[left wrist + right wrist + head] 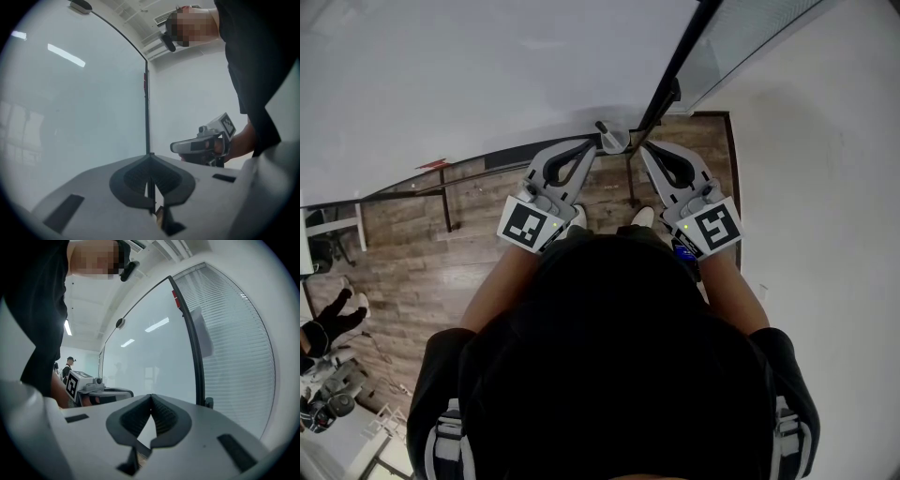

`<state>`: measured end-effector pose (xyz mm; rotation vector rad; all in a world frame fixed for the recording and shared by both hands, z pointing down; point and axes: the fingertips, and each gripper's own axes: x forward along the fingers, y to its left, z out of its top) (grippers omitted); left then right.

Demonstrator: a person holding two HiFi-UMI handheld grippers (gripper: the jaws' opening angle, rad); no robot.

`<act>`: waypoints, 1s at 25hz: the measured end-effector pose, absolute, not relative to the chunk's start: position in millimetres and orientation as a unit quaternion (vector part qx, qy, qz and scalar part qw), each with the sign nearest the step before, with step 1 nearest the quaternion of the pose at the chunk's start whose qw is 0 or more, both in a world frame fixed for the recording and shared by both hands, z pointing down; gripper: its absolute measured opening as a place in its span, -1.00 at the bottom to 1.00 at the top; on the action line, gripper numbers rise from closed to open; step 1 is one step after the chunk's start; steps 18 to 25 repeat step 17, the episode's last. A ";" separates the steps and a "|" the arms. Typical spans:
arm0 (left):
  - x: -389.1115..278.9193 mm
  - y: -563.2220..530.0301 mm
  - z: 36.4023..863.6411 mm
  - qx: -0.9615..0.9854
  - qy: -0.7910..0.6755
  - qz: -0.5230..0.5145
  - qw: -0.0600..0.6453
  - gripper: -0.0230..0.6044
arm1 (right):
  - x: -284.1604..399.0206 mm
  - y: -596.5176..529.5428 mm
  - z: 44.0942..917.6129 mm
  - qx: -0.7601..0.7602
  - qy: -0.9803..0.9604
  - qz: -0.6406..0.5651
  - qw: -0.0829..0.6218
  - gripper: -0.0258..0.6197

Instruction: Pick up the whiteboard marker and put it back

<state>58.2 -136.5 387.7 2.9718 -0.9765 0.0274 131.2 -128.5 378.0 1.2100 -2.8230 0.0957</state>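
- A person stands facing a whiteboard [469, 75] and holds both tongs level, side by side, tips near the board's lower edge.
- The left tongs [592, 142] are pressed together with nothing between them.
- The right tongs [645, 148] are likewise pressed together and empty.
- A small red thing on the board's ledge [511, 156], possibly the marker [431, 165], lies well to the left of the left tongs, touching neither.

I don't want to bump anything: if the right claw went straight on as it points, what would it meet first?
Most likely the whiteboard face, just left of its dark frame. Nothing nearer shows ahead of the shut right claw, though depth is unclear.
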 end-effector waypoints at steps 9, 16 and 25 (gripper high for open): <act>61.1 -138.0 388.1 0.951 -0.310 0.006 0.001 -0.92 | 132.6 -130.7 378.0 0.385 -0.922 0.025 0.032 -0.92; 59.9 -137.0 384.1 0.952 -0.307 0.004 -0.002 -0.92 | 129.8 -129.9 381.5 0.384 -0.922 0.031 0.046 -0.92; 59.8 -136.7 383.9 0.952 -0.306 0.004 -0.003 -0.92 | 129.6 -129.6 381.7 0.384 -0.922 0.031 0.047 -0.92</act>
